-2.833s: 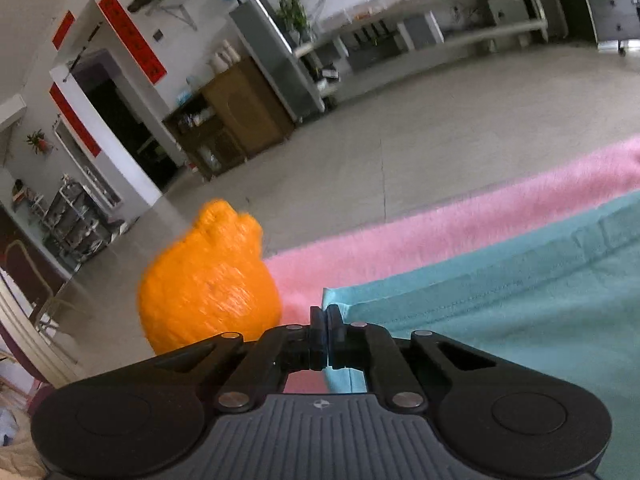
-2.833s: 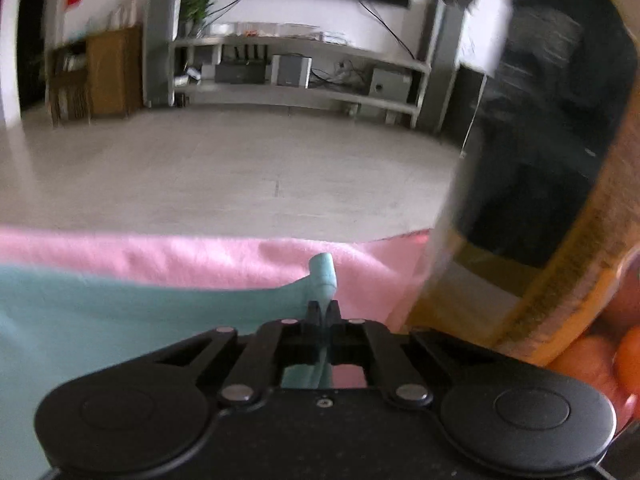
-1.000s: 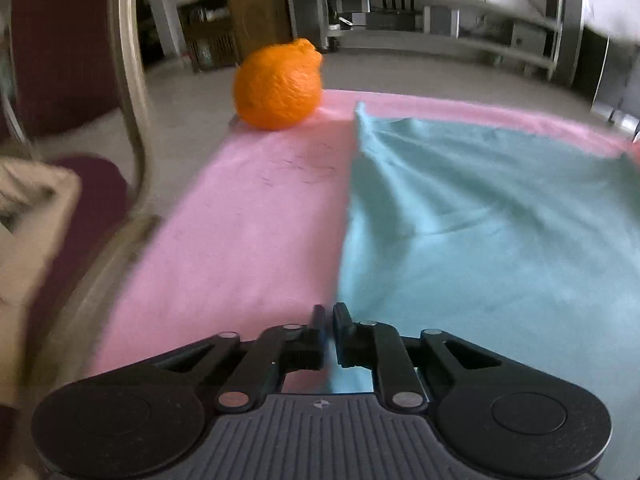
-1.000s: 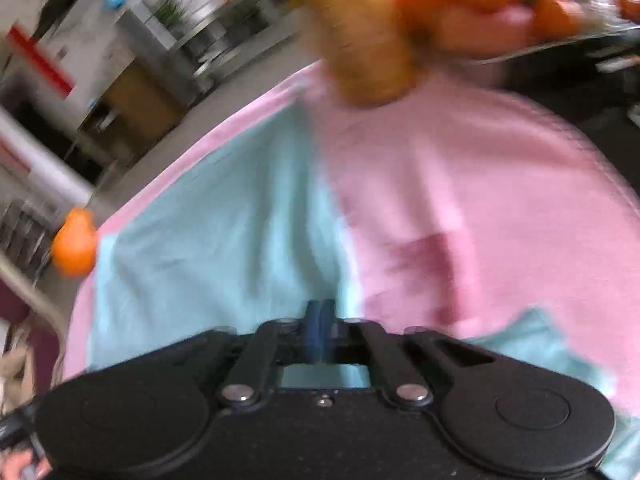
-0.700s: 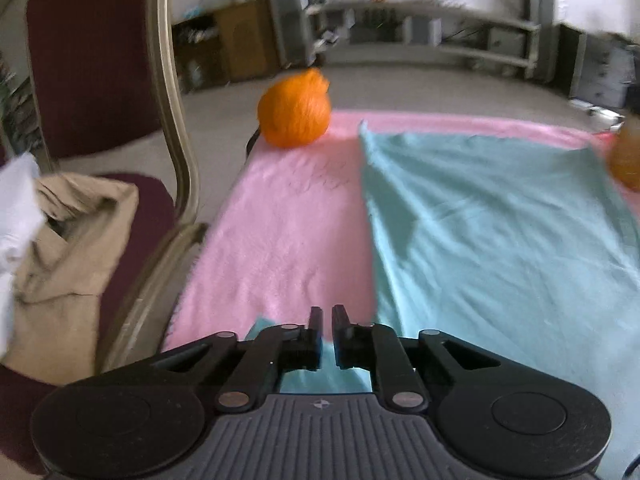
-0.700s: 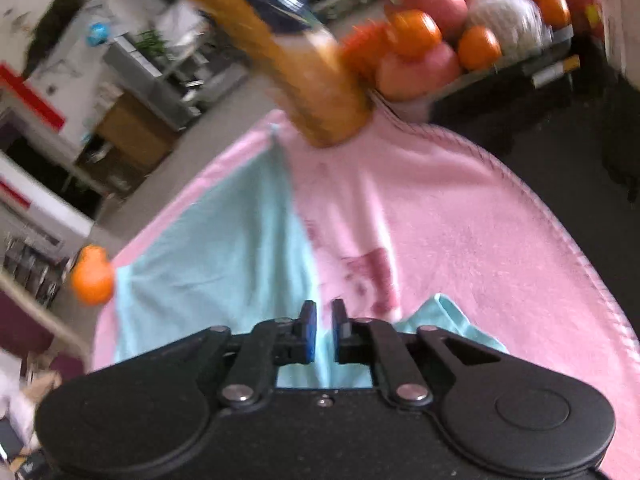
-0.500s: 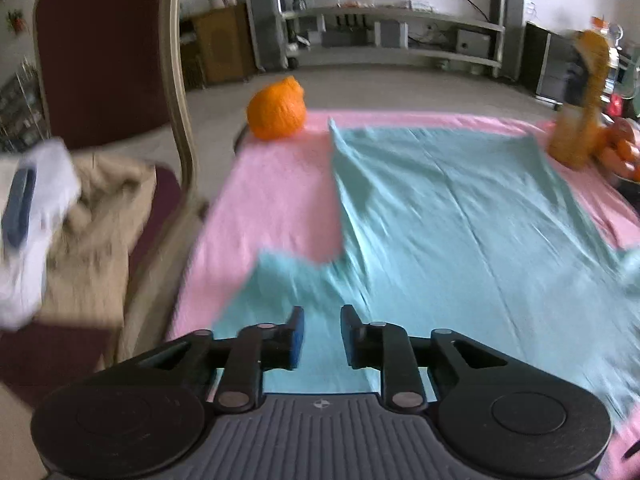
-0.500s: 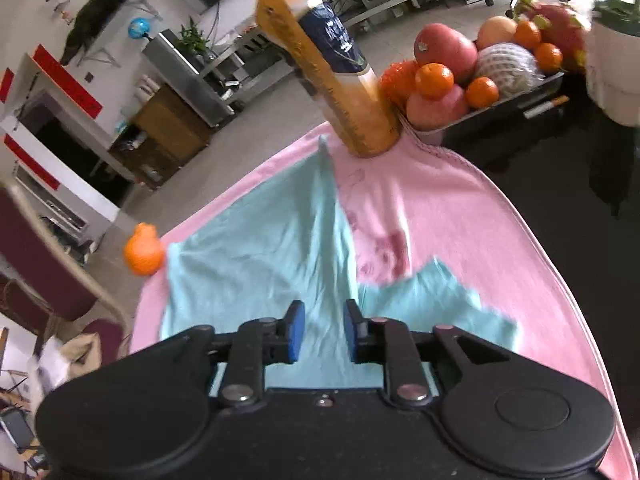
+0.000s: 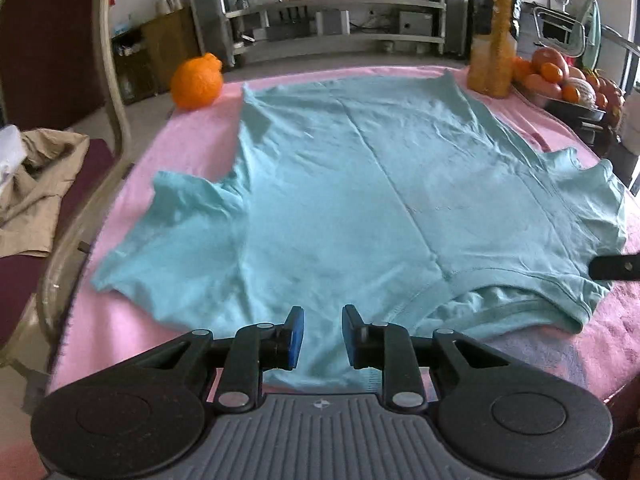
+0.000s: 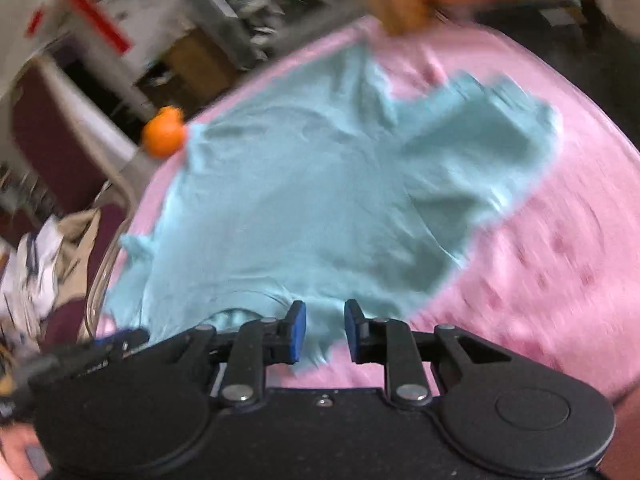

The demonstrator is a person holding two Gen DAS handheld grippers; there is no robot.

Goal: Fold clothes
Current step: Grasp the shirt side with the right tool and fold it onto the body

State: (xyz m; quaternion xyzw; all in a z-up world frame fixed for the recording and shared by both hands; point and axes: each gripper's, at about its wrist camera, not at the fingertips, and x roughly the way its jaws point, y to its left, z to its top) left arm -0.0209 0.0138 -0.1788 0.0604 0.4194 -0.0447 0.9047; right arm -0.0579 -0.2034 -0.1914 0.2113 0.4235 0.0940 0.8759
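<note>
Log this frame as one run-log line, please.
stage: shirt spread, no fold yet | teal T-shirt: flat on pink blanket | left gripper: jaws open, empty | right gripper: jaws open, empty

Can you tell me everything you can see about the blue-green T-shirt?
The T-shirt is light teal, soft-looking knit cloth with a ribbed neckband nearest the camera. It lies spread flat, a bit wrinkled, on the pink cloth, with a faint crease running down its middle. Both short sleeves stick out sideways, and its bottom edge lies at the far end, near the orange fruit and the juice bottle. It is not folded yet. No fingers grip it.
</note>
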